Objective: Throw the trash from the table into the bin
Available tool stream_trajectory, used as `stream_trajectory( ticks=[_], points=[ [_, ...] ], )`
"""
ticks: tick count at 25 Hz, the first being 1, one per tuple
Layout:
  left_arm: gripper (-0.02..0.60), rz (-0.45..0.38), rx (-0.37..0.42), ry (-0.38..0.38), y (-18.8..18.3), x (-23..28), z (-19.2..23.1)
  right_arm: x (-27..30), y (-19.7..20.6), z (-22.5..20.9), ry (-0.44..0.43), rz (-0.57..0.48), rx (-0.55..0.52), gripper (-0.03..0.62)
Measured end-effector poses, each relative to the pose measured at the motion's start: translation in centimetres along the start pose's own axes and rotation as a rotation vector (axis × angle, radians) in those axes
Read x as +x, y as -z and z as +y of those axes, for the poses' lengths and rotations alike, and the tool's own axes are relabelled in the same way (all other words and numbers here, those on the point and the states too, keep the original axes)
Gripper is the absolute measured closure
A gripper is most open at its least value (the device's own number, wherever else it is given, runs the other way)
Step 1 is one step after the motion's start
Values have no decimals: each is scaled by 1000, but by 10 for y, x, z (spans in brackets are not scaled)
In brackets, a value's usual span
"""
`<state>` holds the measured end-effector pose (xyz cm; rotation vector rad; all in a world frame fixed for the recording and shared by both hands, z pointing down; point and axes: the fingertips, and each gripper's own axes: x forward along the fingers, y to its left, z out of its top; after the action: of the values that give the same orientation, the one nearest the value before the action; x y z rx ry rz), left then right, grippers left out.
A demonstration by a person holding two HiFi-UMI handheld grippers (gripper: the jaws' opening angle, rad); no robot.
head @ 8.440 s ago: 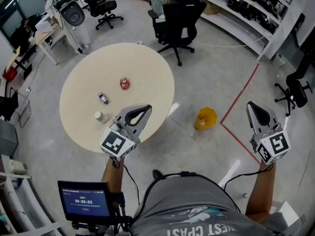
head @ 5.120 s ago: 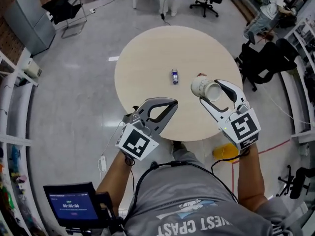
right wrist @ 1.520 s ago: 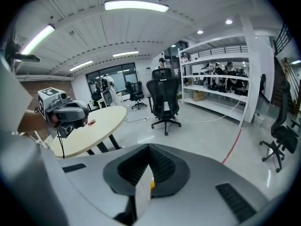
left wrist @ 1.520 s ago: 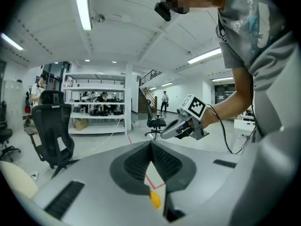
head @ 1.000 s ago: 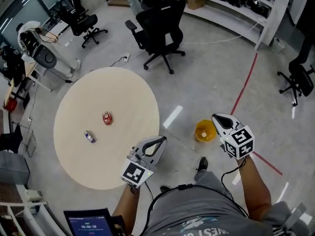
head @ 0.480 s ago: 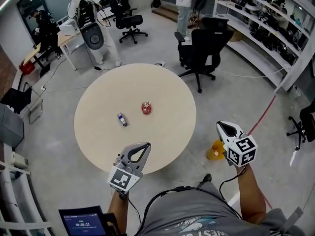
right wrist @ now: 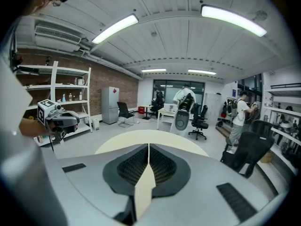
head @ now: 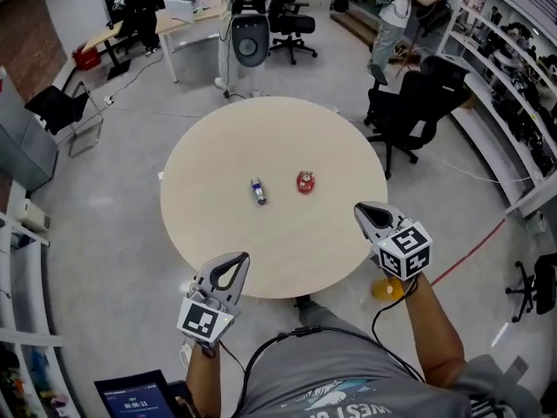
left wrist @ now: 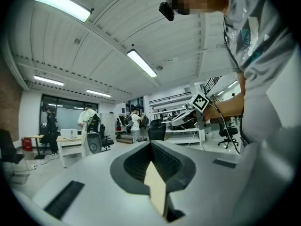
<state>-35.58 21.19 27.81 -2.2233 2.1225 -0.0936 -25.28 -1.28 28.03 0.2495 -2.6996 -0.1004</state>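
On the round cream table (head: 218,155) lie a small blue-and-white can (head: 258,191) and a crumpled red piece of trash (head: 305,181), side by side near the middle. My left gripper (head: 238,259) hovers at the table's near edge, shut and empty. My right gripper (head: 361,209) is over the table's near right edge, also shut with nothing in it. The yellow bin (head: 385,289) stands on the floor under my right forearm, mostly hidden. In the left gripper view the jaws (left wrist: 150,144) meet. The right gripper view shows closed jaws (right wrist: 148,146) facing the table (right wrist: 183,141).
A black office chair (head: 416,103) stands just right of the table. Another chair (head: 248,37) and a desk (head: 187,11) with people are beyond it. Shelves (head: 513,68) line the right wall. A grey cabinet (head: 22,142) is at left. A red floor line (head: 470,251) runs past the bin.
The view has swung round to face the table. My right gripper has moved from beside the bin to over the table's right edge. The left gripper stays at the near edge.
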Motion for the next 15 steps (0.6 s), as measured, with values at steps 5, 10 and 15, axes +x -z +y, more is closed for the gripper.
stream_trajectory(
  ticks=[5, 10, 15],
  points=[
    [538, 58, -36, -130, 20, -19, 44, 106, -11, 24, -172, 43, -9, 582],
    [538, 139, -120, -254, 53, -16, 91, 229, 1, 35, -303, 134, -9, 580],
    [538, 200, -210, -320, 99, 5, 137, 345, 30, 43, -372, 238, -14, 482]
  ],
)
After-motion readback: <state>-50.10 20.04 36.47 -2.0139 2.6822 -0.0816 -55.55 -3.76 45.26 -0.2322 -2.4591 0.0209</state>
